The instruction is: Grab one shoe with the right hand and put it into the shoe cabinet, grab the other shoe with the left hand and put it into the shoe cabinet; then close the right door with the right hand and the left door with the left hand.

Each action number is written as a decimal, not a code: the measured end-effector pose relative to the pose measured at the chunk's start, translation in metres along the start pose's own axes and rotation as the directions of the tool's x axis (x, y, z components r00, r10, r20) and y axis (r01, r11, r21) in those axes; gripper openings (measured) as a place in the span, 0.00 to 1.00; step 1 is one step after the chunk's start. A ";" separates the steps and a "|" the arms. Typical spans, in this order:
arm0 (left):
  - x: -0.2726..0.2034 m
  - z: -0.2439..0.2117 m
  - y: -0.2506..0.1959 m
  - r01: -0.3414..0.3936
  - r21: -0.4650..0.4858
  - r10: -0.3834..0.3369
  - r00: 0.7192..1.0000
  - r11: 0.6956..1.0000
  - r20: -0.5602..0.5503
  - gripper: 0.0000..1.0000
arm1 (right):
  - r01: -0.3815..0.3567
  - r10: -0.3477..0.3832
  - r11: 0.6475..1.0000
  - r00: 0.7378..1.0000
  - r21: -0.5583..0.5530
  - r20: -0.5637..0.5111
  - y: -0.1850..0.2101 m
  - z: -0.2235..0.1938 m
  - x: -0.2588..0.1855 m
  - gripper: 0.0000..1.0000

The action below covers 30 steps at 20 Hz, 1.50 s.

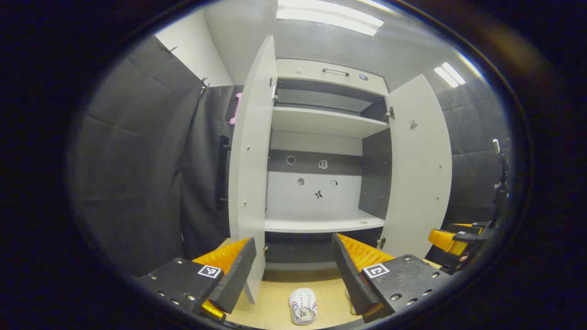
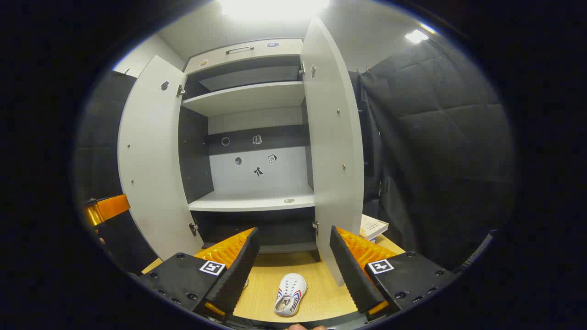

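the shoe cabinet (image 1: 321,137) stands with both doors swung open and its shelves bare. the left claw (image 1: 293,270) is spread wide and holds nothing, and so is the right claw (image 2: 291,266). a white shoe (image 2: 289,294) lies on the wooden table (image 2: 321,293) in front of the cabinet, below and between the right claw's fingers, touching neither.

small slip-on shoe (image 2: 289,294): white, red and blue side stripes
tall two-door shoe cabinet (image 2: 243,101): pale grey doors and shelves, dark inner walls
wooden floor board (image 2: 316,293): light tan grain
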<state>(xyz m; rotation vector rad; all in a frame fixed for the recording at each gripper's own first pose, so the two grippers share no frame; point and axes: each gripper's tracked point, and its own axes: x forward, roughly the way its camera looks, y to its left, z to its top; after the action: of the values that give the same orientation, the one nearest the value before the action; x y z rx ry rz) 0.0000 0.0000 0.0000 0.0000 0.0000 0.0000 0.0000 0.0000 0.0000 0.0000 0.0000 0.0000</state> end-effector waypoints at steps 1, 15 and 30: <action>-0.001 0.002 -0.002 0.008 0.007 -0.008 1.000 1.000 0.008 0.94 | -0.009 0.009 1.000 1.000 0.013 -0.011 0.002 0.001 0.001 0.97; -0.016 -0.008 0.000 0.009 0.023 -0.009 1.000 1.000 -0.008 0.94 | 0.016 -0.015 0.999 0.999 0.031 -0.032 -0.006 0.012 0.001 0.97; -0.022 -0.038 0.031 -0.030 -0.007 0.030 0.998 1.000 -0.048 0.96 | -0.019 0.017 1.000 0.997 -0.016 -0.079 0.011 0.020 0.047 0.97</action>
<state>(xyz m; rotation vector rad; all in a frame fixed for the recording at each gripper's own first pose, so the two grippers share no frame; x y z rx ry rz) -0.0216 0.0314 -0.0379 -0.0077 0.0479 0.0297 0.0470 0.0108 0.0199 -0.0170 0.0785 0.0182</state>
